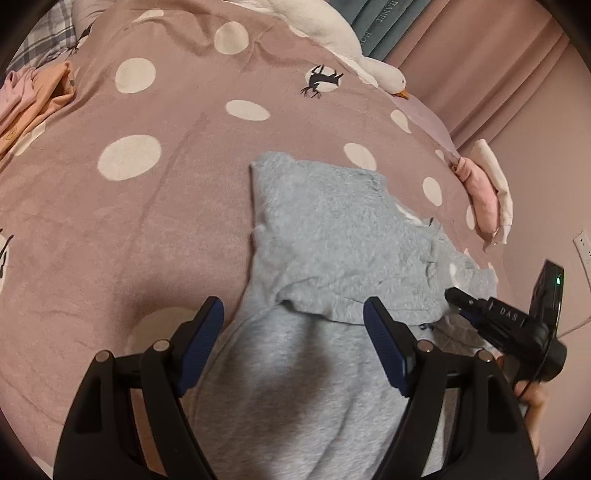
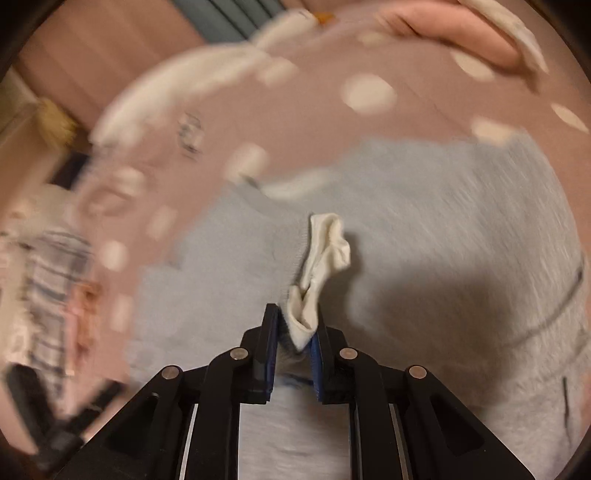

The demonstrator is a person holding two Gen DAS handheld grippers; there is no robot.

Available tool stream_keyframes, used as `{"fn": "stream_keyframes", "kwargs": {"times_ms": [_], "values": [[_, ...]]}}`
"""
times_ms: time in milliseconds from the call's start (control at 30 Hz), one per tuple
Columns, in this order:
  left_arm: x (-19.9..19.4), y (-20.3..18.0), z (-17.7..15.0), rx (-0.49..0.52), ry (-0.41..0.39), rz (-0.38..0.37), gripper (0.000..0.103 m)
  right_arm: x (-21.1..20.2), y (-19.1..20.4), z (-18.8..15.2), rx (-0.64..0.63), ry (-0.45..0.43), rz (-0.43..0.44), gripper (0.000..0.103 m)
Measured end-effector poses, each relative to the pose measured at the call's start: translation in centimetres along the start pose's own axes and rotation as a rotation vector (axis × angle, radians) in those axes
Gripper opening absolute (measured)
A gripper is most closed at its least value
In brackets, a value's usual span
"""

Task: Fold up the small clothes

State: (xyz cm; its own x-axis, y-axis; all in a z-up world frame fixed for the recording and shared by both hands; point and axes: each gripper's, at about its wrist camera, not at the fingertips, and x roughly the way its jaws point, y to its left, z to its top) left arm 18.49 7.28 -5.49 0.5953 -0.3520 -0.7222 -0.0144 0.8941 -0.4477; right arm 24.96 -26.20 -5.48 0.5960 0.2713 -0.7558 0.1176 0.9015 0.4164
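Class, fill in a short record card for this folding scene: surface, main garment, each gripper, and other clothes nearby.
Surface: pink bedspread with white dots
Main garment: grey fleece top, partly folded over
Left gripper: open, above the top, holding nothing
Right gripper: shut on a white and grey bit of cloth; view blurred
Other clothes: folded pink pile at bed edge; orange garment far left
Also: white goose toy

Polka-dot bedspread (image 1: 155, 206), goose plush (image 1: 343, 40)
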Motion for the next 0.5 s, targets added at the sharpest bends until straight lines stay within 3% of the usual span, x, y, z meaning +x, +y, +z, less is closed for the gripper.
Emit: {"fn": "stream_keyframes", "kwargs": {"times_ms": [100, 167, 233, 300, 367, 500], "values": [[-0.1, -1.1, 0.7, 0.03, -0.018, -0.007, 0.078, -2.3, -0.3, -0.2, -0.05, -0.104, -0.114, 0.016], [0.0, -2.0, 1.3, 0.046, -0.025, -0.022, 0.078, -3.2, 0.0, -0.4, -0.086, -0.132, -0.147, 0.016], [0.5, -3.0, 1.9, 0.054, -0.029, -0.052, 0.078, -3.8, 0.7, -0.4, -0.123, -0.176, -0.12, 0.016], [1.2, -3.8, 2.1, 0.065, -0.024, -0.085, 0.078, -3.6, 2.1, -0.1, -0.181, -0.198, -0.015, 0.016], [2.6, -4.4, 2.0, 0.074, 0.004, -0.106, 0.078, -2.5, 2.9, -0.1, -0.218, -0.162, 0.044, 0.016], [6.7, -4.2, 1.1, 0.099, 0.138, -0.029, 0.075, 1.4, 1.6, -0.3, -0.114, -0.038, -0.032, 0.016]]}}
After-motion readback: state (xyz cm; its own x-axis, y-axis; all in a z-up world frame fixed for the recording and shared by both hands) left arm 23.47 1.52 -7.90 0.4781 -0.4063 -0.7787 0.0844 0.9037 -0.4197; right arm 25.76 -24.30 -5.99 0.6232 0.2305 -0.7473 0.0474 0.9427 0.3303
